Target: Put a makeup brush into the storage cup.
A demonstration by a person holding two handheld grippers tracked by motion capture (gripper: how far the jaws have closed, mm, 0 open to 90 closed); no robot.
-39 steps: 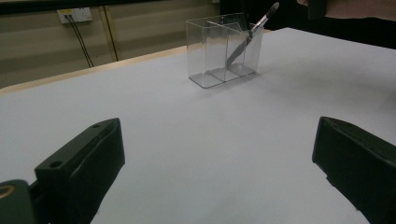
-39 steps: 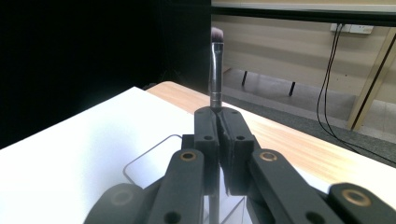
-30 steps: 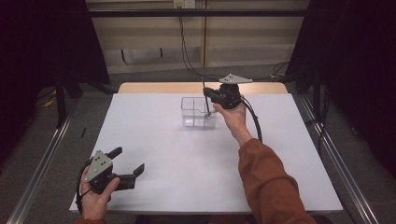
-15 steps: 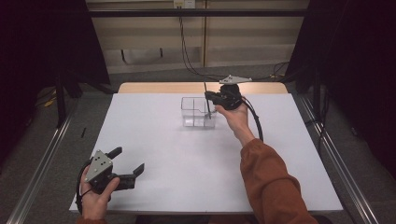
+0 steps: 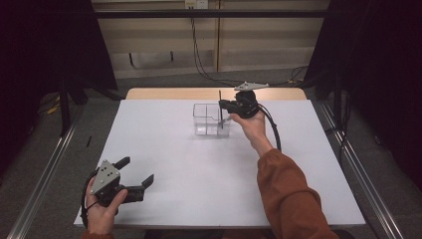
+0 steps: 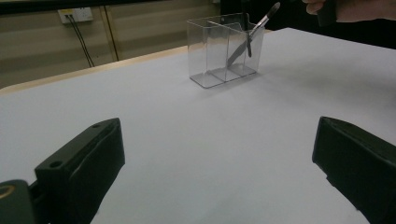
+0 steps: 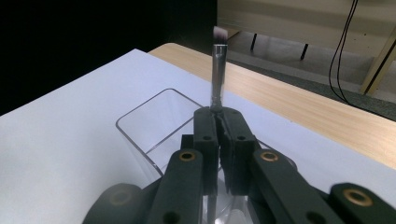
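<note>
Two black jaws of the right gripper [image 7: 219, 126] were clamped together on the shaft of a makeup brush [image 7: 218, 70], which stood almost upright between them with its pale bristle tip pointing up, above the jaw tips. In the high view the right gripper [image 5: 222, 105] hung over the right end of a clear plastic organizer [image 5: 205, 119] at the far middle of the white table [image 5: 214, 189], and the brush [image 5: 220, 112] ran down as a thin dark line from above the jaws into the box. Its lower end sat inside the organizer's rightmost compartment; whether it touched the bottom could not be told.

From the left gripper view, the organizer [image 6: 210, 51] showed as a narrow transparent box split by clear dividers into compartments. In its right-hand end a second brush [image 6: 254, 32] leaned at a slant, its bristles up and sticking out above the rim, beside the upright dark shaft [image 6: 246, 28] held by the right gripper. The other compartments held nothing that could be made out.

At the near left corner of the table, well apart from the organizer, the left gripper [image 5: 134, 174] rested in the person's hand with its jaws spread wide and nothing between them.
</note>
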